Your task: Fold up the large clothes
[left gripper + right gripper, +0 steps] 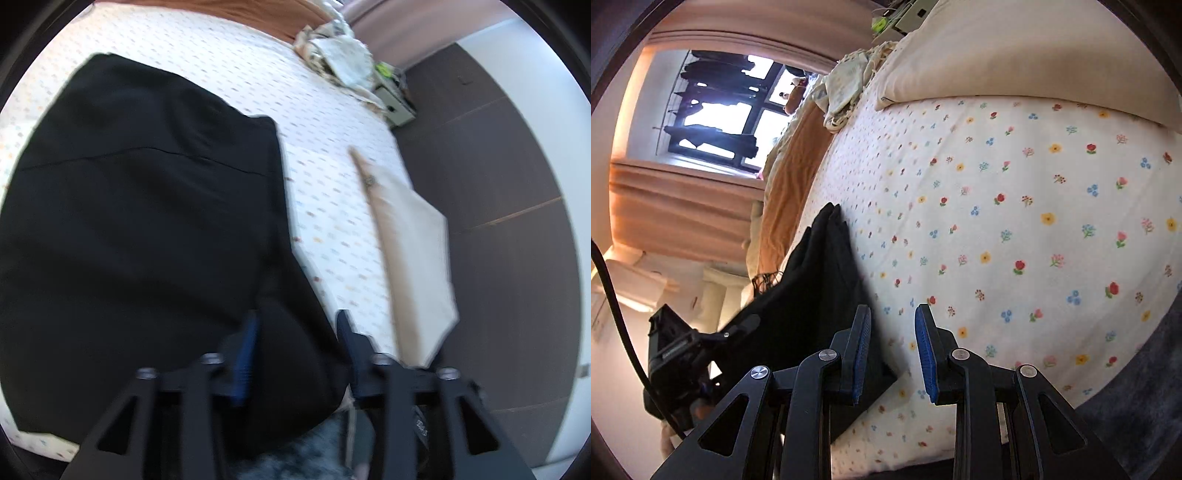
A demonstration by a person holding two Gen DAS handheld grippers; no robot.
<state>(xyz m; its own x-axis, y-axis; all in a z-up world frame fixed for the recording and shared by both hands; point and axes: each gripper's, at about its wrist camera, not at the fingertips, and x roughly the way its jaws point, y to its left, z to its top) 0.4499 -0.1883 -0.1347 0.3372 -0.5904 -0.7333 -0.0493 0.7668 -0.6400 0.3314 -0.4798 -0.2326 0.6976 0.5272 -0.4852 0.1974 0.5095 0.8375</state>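
Observation:
A large black garment (pixel 140 221) lies spread flat on the flowered bed sheet (pixel 332 155). In the left wrist view my left gripper (pixel 297 317) hangs over the garment's near right corner. Its jaws stand apart, black cloth shows in the gap, and the blue pads (pixel 245 354) do not press on it. In the right wrist view the same garment (pixel 820 280) is seen edge-on at the left, its corner lying under my right gripper's left finger. My right gripper (pixel 892 332) is open over the bare sheet (pixel 997 221) with nothing between its pads. The left gripper (pixel 676 354) shows at the far left against the garment.
A beige pillow (pixel 413 258) lies along the bed's edge, and it shows again (pixel 1015 55) in the right wrist view. Crumpled patterned cloth (pixel 340 55) and an orange blanket (pixel 790 184) sit at the far end. Dark floor (pixel 498 184) runs beside the bed, and a window (pixel 720 110) stands beyond it.

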